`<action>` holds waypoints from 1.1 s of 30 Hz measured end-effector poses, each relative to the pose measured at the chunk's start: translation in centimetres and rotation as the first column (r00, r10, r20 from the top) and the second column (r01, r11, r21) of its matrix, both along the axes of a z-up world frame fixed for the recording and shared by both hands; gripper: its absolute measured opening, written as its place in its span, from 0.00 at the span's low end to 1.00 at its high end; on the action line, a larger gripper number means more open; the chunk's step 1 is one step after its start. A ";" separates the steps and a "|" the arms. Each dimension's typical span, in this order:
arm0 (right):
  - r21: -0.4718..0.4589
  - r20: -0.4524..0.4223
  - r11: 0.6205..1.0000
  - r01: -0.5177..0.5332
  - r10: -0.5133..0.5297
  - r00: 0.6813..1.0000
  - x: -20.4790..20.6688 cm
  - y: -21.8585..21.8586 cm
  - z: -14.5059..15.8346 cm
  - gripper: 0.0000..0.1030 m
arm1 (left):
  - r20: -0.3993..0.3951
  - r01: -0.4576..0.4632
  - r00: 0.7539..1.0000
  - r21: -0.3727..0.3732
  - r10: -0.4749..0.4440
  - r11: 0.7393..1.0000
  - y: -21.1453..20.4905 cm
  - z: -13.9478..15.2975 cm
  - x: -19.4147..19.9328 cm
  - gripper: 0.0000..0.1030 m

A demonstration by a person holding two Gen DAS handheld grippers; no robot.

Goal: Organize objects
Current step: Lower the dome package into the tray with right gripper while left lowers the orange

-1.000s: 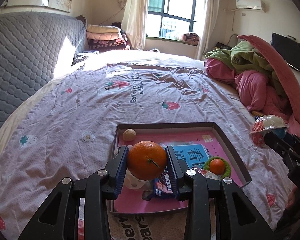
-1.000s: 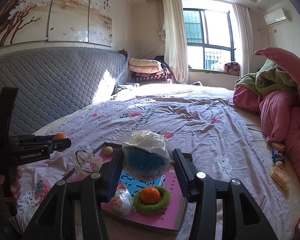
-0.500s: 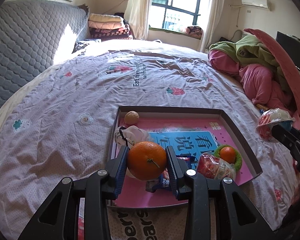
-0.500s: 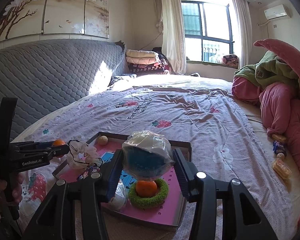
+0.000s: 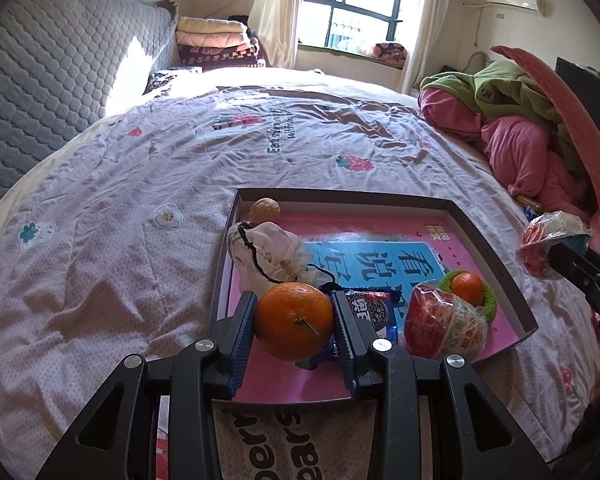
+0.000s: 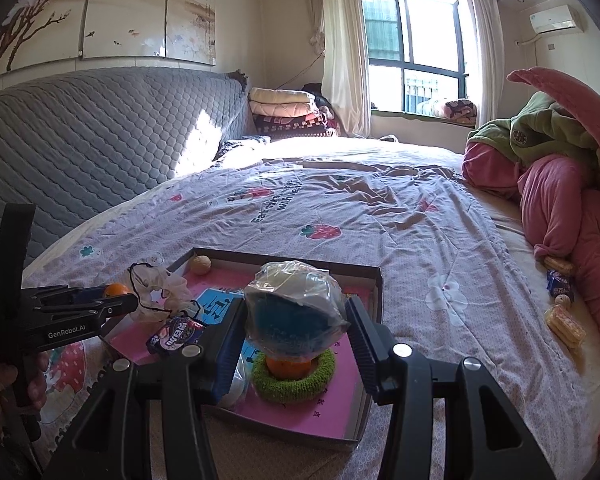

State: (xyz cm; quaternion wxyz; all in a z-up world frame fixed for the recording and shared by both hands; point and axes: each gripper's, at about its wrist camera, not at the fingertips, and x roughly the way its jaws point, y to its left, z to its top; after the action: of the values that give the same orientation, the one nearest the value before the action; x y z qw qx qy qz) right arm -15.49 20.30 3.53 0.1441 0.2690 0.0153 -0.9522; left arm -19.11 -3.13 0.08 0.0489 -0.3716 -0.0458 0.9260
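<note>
While clamped, orange (image 5: 294, 321) above tray (image 5: 484, 236)

Daylight pours in through the window (image 5: 352, 20) at the far wall, overexposing its panes in both views. A blown-out sun patch falls across the quilted headboard (image 6: 100, 136) and the far part of the bedspread (image 5: 228, 92), where detail washes out. The near bedspread lies in softer shade with shallow crease shadows. Fisheye distortion bends the room's edges, and black vignetting fills the corners. Focus is sharp throughout.
</note>
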 end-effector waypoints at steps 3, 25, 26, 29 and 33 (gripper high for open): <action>0.005 0.016 1.000 0.003 -0.004 1.000 -0.1 0.0 -0.4 0.49 | 0.009 0.000 1.000 -0.002 0.000 1.000 0.1 -0.4 0.0 0.37; 0.051 0.095 0.998 0.020 -0.025 0.995 -0.1 0.1 -3.5 0.49 | 0.051 0.004 0.999 0.019 -0.005 1.000 -0.2 -2.8 -0.2 0.37; 0.053 0.096 0.998 0.021 -0.026 0.995 -0.1 0.1 -3.6 0.49 | 0.053 0.005 0.999 0.018 -0.006 1.000 -0.1 -3.0 -0.2 0.37; 0.058 0.100 0.998 0.021 -0.027 0.995 -0.1 0.0 -3.7 0.49 | 0.056 0.010 0.998 0.018 -0.011 1.000 0.0 -3.2 -0.2 0.37; 0.061 0.105 0.998 0.025 -0.031 0.994 -0.1 0.0 -3.9 0.49 | 0.060 0.014 0.998 0.020 -0.015 1.000 0.1 -3.5 -0.3 0.37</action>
State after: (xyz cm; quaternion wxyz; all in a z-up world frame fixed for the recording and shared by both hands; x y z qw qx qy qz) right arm -15.64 20.32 -0.33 0.1233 0.3237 0.0324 -0.9376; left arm -19.45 -3.06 -3.39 0.0578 -0.3989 -0.0539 0.9136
